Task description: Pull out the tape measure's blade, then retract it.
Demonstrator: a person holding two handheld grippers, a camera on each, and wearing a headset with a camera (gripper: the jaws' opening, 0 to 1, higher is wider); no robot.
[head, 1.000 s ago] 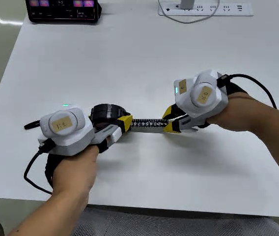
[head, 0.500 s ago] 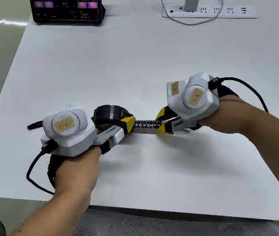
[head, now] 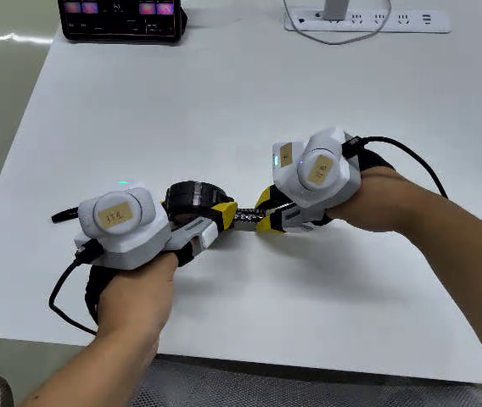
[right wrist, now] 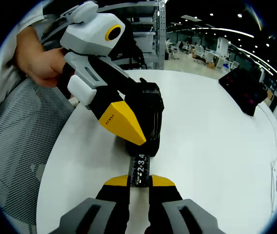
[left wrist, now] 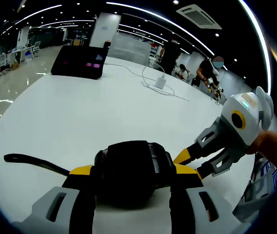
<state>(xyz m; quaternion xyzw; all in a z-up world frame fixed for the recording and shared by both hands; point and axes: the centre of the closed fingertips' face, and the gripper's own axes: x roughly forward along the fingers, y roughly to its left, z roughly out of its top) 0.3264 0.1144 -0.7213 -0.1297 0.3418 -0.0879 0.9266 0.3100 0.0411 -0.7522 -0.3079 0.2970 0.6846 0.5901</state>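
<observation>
Grip at both ends of the tape, low in the frame

Low and left of centre in the head view, the left gripper (left wrist: 134, 169) is clenched on the round black tape measure case (head: 190, 197), which sits on the white desk (head: 224, 102). Just right of it, the right gripper (right wrist: 139, 183) pinches the black numbered blade (right wrist: 140, 168); a short stretch spans case and yellow tips. Beyond, a dark screen (head: 120, 17) lies at upper left and a white power strip (head: 368, 19) at upper right.
</observation>
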